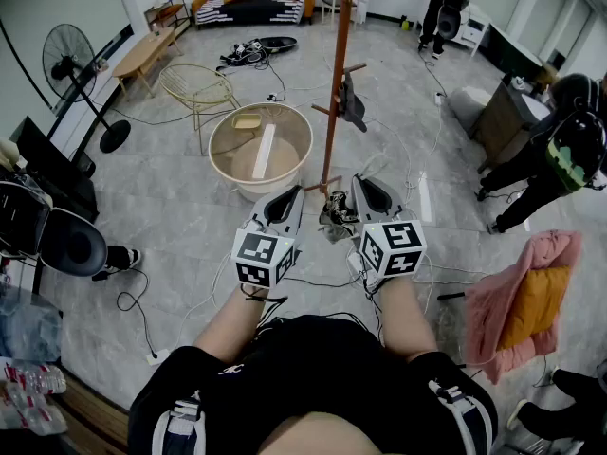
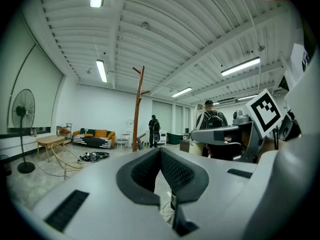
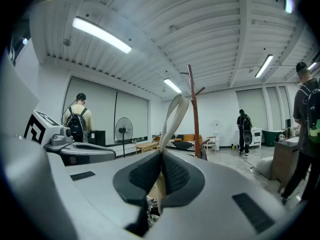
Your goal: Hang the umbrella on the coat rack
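A folded umbrella with a black-and-white pattern hangs low between my two grippers. My right gripper is shut on its pale strap loop, which stands up from the jaws. My left gripper is shut at the tips; pale fabric shows through the gap lower down, and I cannot tell whether it is pinched. The brown wooden coat rack stands on the floor just ahead of both grippers, its pegs angled upward.
A dark item hangs on a lower peg of the rack. A round beige tub stands left of the pole and a wire chair behind it. Cables run over the floor. A pink coat and a person are on the right.
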`<state>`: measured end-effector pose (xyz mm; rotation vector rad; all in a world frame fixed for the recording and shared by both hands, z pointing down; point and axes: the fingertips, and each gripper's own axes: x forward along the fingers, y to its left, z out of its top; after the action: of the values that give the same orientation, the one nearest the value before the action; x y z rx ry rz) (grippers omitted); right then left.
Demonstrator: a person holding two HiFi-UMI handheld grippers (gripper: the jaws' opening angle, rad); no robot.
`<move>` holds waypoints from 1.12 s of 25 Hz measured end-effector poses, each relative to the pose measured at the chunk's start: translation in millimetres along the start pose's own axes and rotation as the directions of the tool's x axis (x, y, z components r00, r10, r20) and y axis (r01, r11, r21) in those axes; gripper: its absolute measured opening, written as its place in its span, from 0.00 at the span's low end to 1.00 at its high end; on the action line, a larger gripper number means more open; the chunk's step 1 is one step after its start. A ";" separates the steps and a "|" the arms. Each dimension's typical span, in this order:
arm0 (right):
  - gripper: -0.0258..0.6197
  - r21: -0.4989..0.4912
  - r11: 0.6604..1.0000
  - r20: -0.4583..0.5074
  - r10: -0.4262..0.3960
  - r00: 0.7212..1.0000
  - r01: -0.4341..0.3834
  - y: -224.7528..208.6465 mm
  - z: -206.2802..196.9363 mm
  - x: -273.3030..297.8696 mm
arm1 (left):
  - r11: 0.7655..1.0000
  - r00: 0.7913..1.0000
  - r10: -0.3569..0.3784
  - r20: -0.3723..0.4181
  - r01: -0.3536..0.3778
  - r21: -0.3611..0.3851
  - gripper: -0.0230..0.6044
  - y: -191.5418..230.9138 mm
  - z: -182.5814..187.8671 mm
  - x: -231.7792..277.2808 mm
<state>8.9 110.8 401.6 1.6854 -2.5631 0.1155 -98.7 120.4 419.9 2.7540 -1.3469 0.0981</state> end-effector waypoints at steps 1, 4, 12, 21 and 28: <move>0.07 0.004 1.000 -0.003 -0.007 1.000 0.007 -1.0 -1.0 0.2 | 1.000 1.000 0.001 -0.003 -0.001 0.000 0.06 0.5 -1.0 -0.6; 0.07 0.020 1.000 -0.020 -0.020 1.000 0.021 -3.9 -5.4 0.2 | 1.000 1.000 0.002 -0.011 -0.002 -0.002 0.06 1.1 -4.4 -1.4; 0.07 0.041 0.999 -0.027 -0.003 1.000 0.005 0.9 -19.1 2.8 | 1.000 1.000 -0.005 -0.016 0.005 -0.009 0.06 12.9 -16.2 -1.6; 0.07 0.039 0.999 0.012 -0.026 1.000 0.025 -8.3 -8.9 24.6 | 0.998 0.998 -0.055 -0.021 0.055 -0.013 0.06 37.5 -30.2 14.3; 0.07 0.057 0.998 0.036 -0.017 0.999 0.015 -2.0 13.2 78.7 | 0.997 0.997 -0.071 -0.026 0.071 -0.011 0.06 91.6 -25.1 33.6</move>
<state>-20.7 36.8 396.5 1.7425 -2.5955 0.1594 -151.1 40.3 451.4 2.7783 -1.2381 0.1220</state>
